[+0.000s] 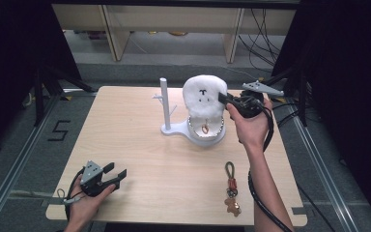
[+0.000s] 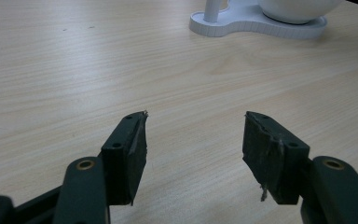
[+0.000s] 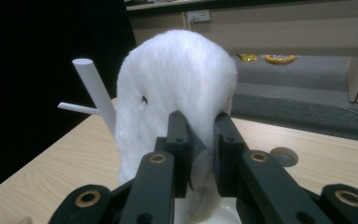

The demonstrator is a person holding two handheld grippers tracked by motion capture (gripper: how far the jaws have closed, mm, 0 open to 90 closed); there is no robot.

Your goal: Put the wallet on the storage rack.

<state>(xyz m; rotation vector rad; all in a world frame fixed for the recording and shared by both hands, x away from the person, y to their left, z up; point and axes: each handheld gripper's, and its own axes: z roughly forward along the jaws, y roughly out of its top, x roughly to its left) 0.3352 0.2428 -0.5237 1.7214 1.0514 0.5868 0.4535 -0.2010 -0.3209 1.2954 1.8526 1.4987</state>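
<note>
The wooden counter (image 1: 140, 159) carries a white stand at its far middle: a rounded bowl base (image 1: 206, 134) with a necklace (image 1: 205, 129) lying inside, and a slim upright peg post (image 1: 165, 104) at the bowl's nine o'clock. Over the bowl rises a fluffy white plush cover (image 1: 204, 96), tilted up like a lid, with small dark marks on its face. The right hand-held gripper (image 1: 225, 99) comes in from the cover's three o'clock with its jaws clamped fully on the cover's edge, fleece bunched between the pads (image 3: 182, 140). The left hand-held gripper (image 1: 117, 173) rests near the counter's seven o'clock corner, jaws spread wide and holding nothing. A keychain with a small bear charm (image 1: 231, 191) lies at the bowl's five o'clock, well apart from it. The pinch seems to hold only a thin fold of soft pile, so the cover could slip free and drop back onto the necklace; pulling harder may tip the light stand, since nothing steadies its base.
</note>
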